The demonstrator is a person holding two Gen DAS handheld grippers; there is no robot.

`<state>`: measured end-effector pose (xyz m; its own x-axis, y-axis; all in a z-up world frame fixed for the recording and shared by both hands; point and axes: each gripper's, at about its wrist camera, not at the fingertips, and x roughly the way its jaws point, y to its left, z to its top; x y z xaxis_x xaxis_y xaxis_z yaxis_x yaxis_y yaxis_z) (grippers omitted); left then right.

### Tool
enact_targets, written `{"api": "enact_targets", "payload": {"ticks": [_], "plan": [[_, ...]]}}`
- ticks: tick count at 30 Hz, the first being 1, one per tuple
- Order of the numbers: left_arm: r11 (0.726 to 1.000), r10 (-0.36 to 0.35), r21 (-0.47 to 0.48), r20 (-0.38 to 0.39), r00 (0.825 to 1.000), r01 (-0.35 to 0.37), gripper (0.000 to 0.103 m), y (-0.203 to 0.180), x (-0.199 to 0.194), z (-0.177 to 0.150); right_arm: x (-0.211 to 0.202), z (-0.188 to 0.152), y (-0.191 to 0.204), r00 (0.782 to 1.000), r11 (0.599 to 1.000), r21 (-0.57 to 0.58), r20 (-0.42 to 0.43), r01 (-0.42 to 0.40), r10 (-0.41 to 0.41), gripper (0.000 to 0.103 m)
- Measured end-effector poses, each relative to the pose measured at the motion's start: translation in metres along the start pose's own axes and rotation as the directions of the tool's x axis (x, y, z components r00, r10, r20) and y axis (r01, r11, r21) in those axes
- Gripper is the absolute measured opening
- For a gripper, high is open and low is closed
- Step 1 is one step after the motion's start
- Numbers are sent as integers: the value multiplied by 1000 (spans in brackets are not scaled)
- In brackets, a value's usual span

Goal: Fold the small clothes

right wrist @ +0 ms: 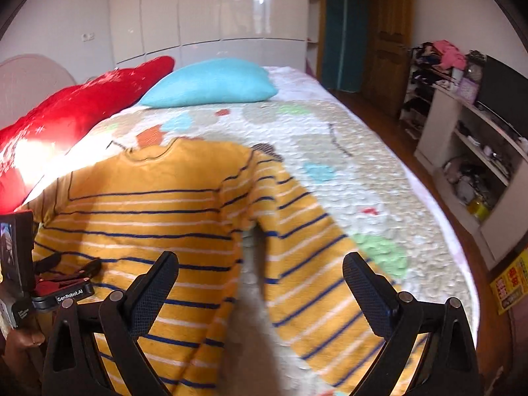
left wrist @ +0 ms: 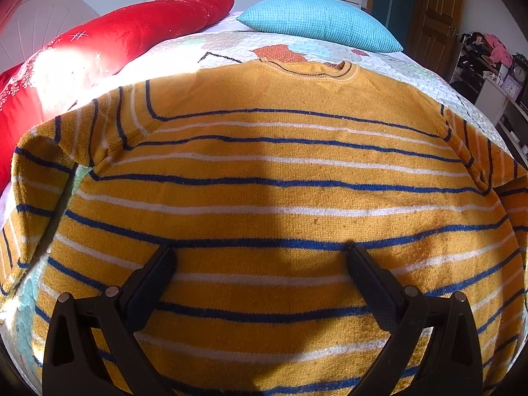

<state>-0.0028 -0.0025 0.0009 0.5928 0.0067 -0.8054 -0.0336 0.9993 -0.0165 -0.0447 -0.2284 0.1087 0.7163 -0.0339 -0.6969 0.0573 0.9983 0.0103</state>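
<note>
The striped sweater (left wrist: 274, 178) — mustard yellow with blue and white bands — lies spread flat on the quilted bedspread (right wrist: 346, 171), neckline (left wrist: 310, 71) pointing toward the turquoise pillow (left wrist: 316, 19) and the red pillow (left wrist: 132, 33) at the head of the bed. As far as the pictures show, no fold has been made: the body is open across its full width, the left sleeve (left wrist: 36, 178) hangs down along its side, and the right sleeve (right wrist: 316, 257) angles outward over the quilt, apart from the body with a strip of bedspread between them. The left gripper (left wrist: 260, 254) hovers over the lower middle of the body with its fingers wide apart and nothing between them; whether the tips touch the knit I cannot tell. The right gripper (right wrist: 260, 260) is likewise spread and empty, poised above the gap between body and right sleeve, with the left tool visible at the edge of its view. My reading is that the task is at its very start — sleeves to be brought in, then the sides and the hem, all remain to do. The right-wrist view is somewhat blurred.
</note>
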Motion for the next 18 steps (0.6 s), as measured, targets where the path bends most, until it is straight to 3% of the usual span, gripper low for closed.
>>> {"api": "enact_targets", "payload": {"ticks": [6, 18], "plan": [[1000, -1, -1, 1, 1000, 1, 103, 0, 0, 0, 72, -11, 56, 997, 995, -87, -50, 52, -56, 100], [1000, 9, 3, 3, 1000, -9, 103, 0, 0, 1, 104, -20, 49, 989, 999, -38, -148, -11, 5, 103]]}}
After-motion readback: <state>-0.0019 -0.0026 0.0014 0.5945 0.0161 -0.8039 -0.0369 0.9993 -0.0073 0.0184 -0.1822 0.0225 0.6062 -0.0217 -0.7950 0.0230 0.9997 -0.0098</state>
